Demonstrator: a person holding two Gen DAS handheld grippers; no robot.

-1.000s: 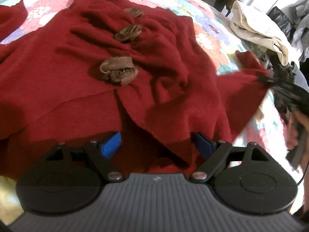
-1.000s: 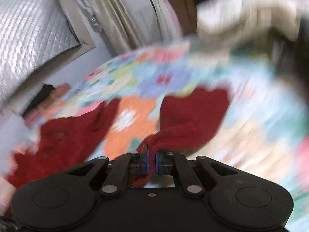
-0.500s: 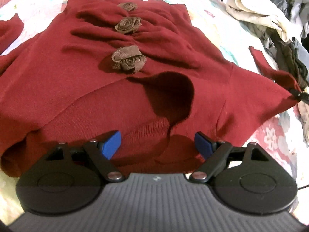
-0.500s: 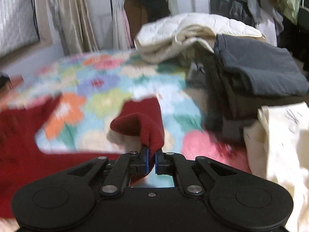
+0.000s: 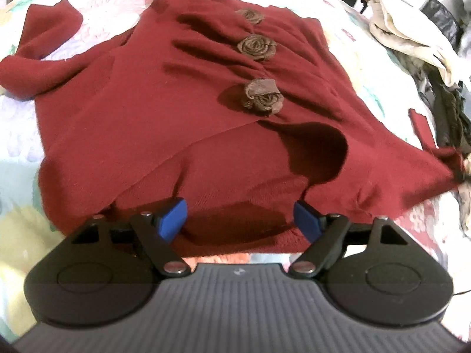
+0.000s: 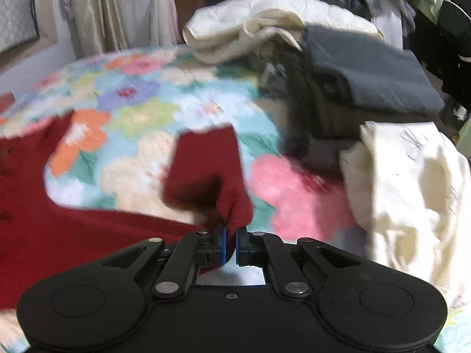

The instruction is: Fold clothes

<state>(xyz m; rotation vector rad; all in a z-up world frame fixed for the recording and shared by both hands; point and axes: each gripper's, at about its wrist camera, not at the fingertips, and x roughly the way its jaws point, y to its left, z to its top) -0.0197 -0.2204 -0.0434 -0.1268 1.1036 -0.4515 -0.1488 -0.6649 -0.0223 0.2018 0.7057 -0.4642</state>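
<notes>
A dark red knit top (image 5: 182, 111) with three brown fabric roses (image 5: 256, 47) lies spread on the floral bedspread (image 5: 97, 3). My left gripper (image 5: 240, 217) is open and empty, its blue pads just above the top's near hem. My right gripper (image 6: 230, 242) is shut on the red sleeve (image 6: 207, 170) and holds it pulled out to the right, low over the bed. The stretched sleeve end shows at the right edge of the left wrist view (image 5: 441, 161). The top's other sleeve (image 5: 44, 58) lies curled at the far left.
A pile of clothes sits at the bed's right side: a cream quilted piece (image 6: 265, 26), a dark grey folded garment (image 6: 368, 73) and a cream cloth (image 6: 412, 194). The same pile shows in the left wrist view (image 5: 412, 38). Curtains (image 6: 88, 11) hang behind the bed.
My right gripper has drawn the sleeve out to the right, flattening the top. My left gripper has drawn back toward the hem and shifted left, bringing the left sleeve into view.
</notes>
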